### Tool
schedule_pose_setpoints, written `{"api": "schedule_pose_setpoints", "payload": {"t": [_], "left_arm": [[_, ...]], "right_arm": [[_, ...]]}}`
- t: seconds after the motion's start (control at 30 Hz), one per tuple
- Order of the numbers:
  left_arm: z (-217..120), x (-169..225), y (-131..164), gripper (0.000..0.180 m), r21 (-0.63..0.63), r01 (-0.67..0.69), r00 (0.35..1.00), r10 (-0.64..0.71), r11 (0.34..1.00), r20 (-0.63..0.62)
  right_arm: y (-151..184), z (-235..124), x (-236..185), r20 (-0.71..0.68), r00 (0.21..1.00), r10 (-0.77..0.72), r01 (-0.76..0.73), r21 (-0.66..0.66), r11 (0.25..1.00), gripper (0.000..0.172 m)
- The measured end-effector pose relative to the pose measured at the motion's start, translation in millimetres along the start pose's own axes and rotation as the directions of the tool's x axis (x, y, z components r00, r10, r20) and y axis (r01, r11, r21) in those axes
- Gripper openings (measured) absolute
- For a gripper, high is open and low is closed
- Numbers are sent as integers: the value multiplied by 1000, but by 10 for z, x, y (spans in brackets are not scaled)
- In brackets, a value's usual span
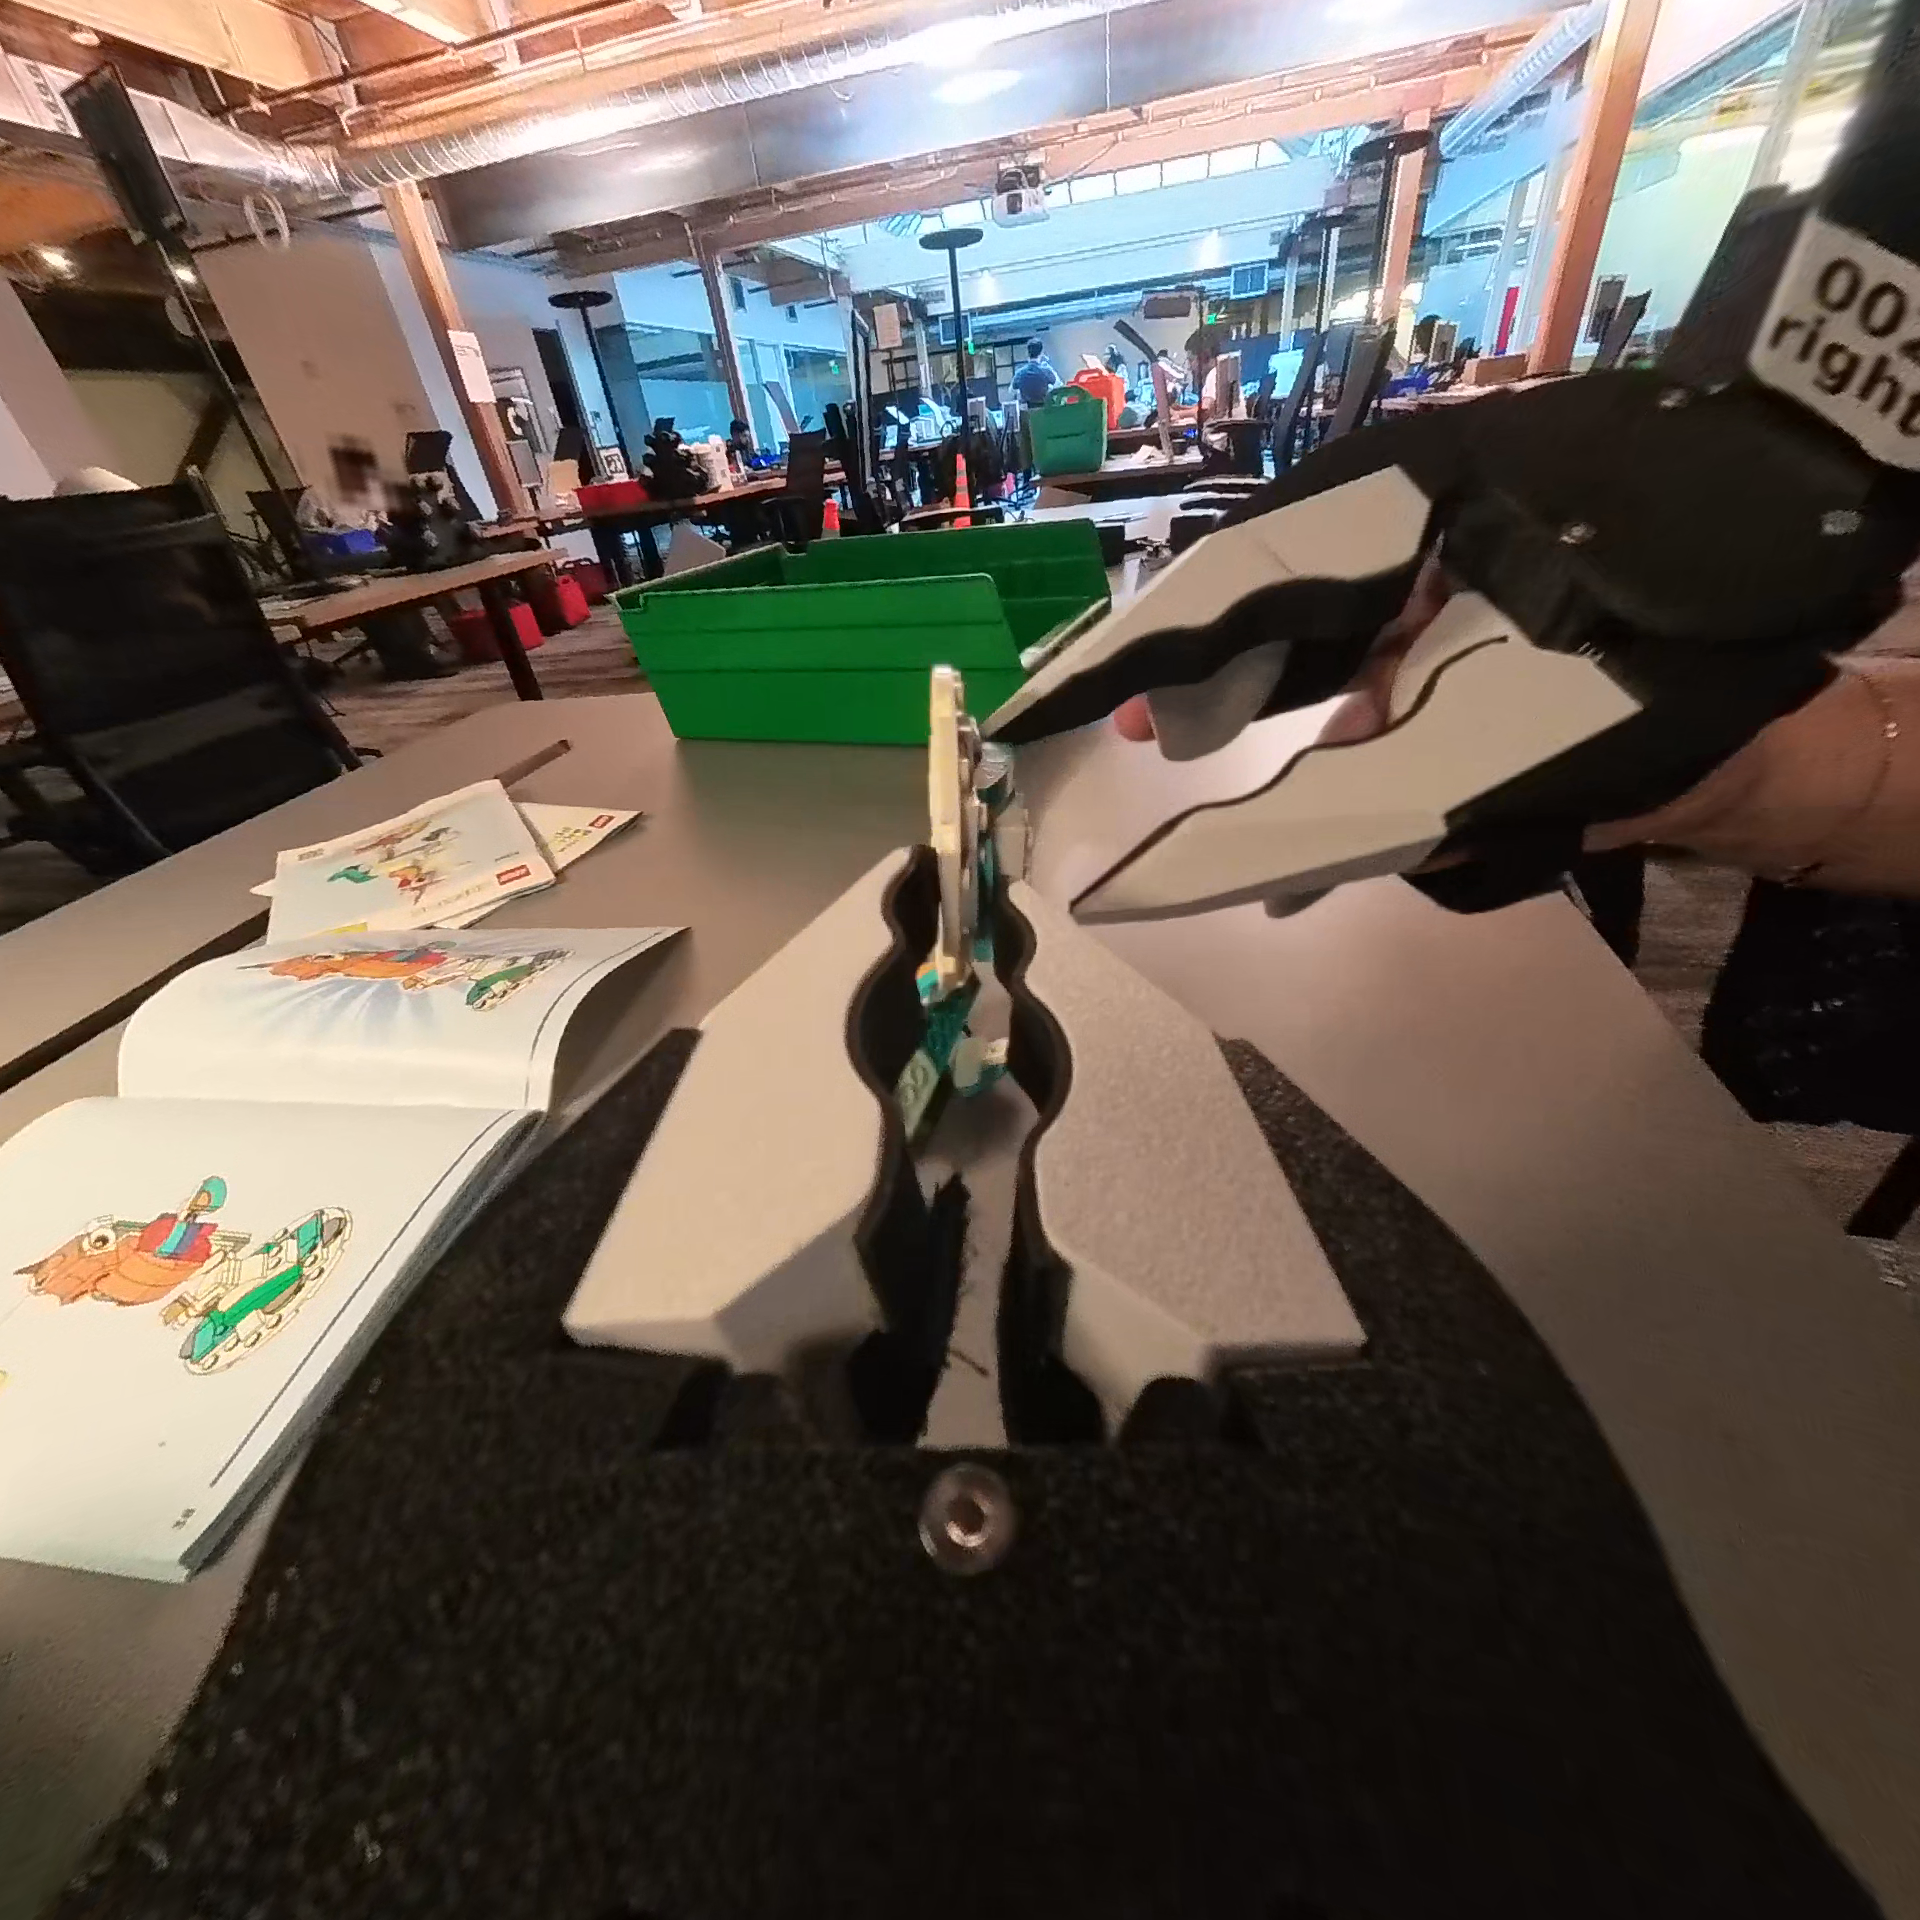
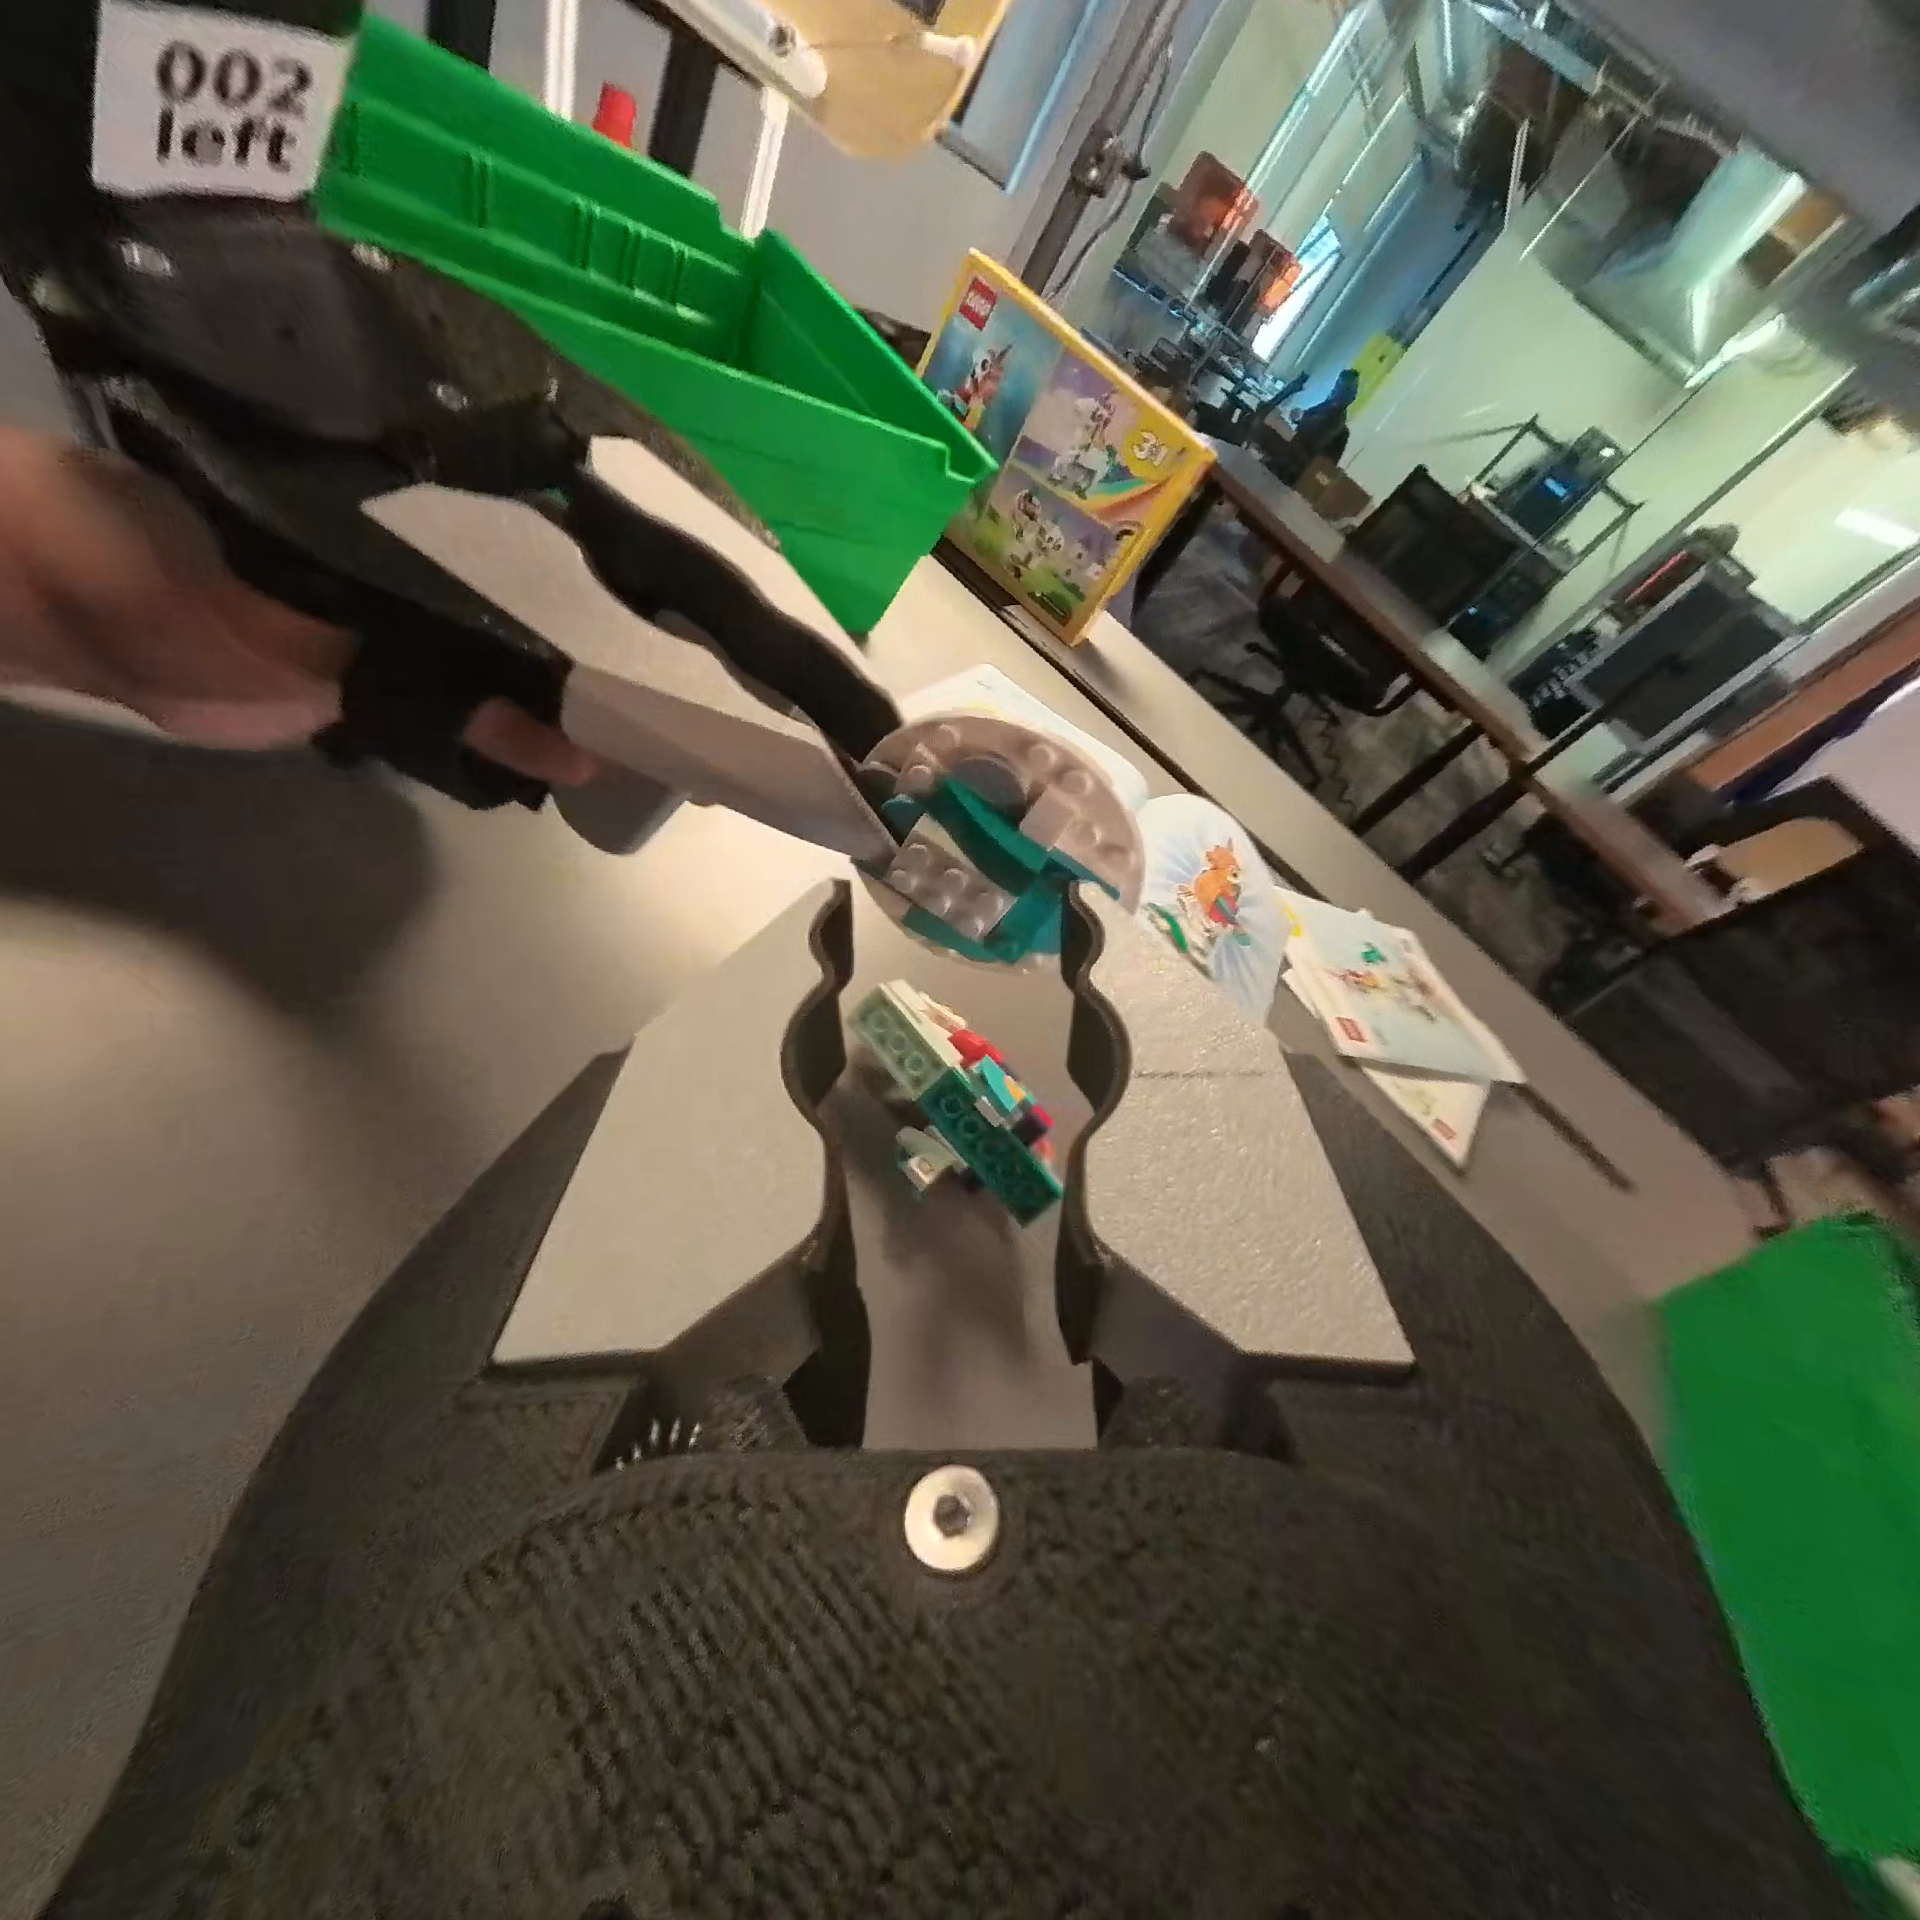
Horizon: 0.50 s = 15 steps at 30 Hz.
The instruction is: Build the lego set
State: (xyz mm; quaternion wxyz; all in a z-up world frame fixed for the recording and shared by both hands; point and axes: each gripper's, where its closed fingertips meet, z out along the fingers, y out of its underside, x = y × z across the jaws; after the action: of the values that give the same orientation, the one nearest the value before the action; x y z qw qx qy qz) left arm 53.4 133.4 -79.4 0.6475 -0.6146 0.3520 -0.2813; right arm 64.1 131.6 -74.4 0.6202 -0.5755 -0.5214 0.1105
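My left gripper (image 1: 961,878) is shut on a brick assembly (image 1: 951,790): a pale round studded plate with teal and grey bricks on it, held on edge above the grey table (image 1: 1403,1091). The right wrist view shows the left gripper (image 2: 868,800) clamping the same assembly (image 2: 997,821) from the left. My right gripper (image 2: 956,914) is open, its fingertips on either side of the assembly's lower edge without pressing on it. The right gripper also shows in the left wrist view (image 1: 1044,821), right beside the assembly. A second small model of teal, white and red bricks (image 2: 956,1101) lies on the table below.
A green bin (image 1: 831,644) stands behind on the table, also in the right wrist view (image 2: 727,343). An open booklet (image 1: 312,1039) and thin leaflets (image 1: 416,862) lie at left. A yellow-edged toy box (image 2: 1070,457) stands beyond the bin. A pencil (image 1: 535,764) lies nearby. The grippers are tip to tip, or close to it.
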Motion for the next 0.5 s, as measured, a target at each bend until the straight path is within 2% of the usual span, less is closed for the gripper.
{"api": "schedule_pose_setpoints", "payload": {"t": [0.1,0.2,0.27,0.37,0.5], "left_arm": [[21,23,56,6,-32,73,997,-74,997,-32],[35,43,95,6,-49,187,979,-190,981,-72],[36,70,122,7,-76,255,959,-262,964,-111],[28,79,130,6,-90,326,931,-336,941,-140],[12,78,142,6,-106,384,903,-397,917,-164]], "right_arm": [[55,-5,14,-50,969,-243,241,-48,969,39],[120,-5,-40,-63,840,-540,531,-113,840,35],[142,-4,-67,-69,749,-659,647,-138,750,31],[174,7,-76,-55,695,-717,702,-163,693,29],[171,14,-96,-21,701,-713,702,-162,694,29]]}}
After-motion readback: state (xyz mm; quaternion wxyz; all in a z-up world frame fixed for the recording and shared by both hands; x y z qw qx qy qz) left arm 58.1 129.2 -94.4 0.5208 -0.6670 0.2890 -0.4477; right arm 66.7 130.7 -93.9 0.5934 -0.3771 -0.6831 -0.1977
